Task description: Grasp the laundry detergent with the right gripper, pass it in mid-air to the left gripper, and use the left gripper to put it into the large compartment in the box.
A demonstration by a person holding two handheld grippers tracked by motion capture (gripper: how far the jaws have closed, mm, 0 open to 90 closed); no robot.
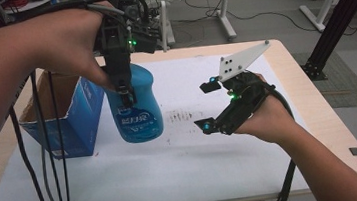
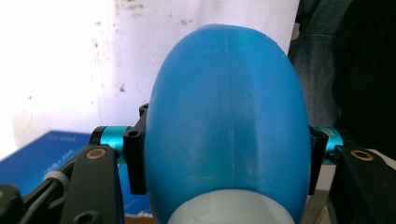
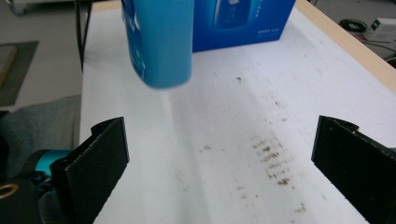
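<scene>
The left tongs (image 1: 126,93) are pinching the blue bottle (image 1: 135,110) near its top and holding it upright, clear of the white sheet (image 1: 173,166), just beside the open blue box (image 1: 76,124) at the counter's left edge, probably so it can travel freely. The right tongs (image 1: 208,105) hang spread wide and empty over the middle, likely standing by.

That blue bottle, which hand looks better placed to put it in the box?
The left. Its tool already clamps the blue bottle from above, hanging right beside the open blue box. The right tool is open, holds nothing and sits farther from the box.
</scene>
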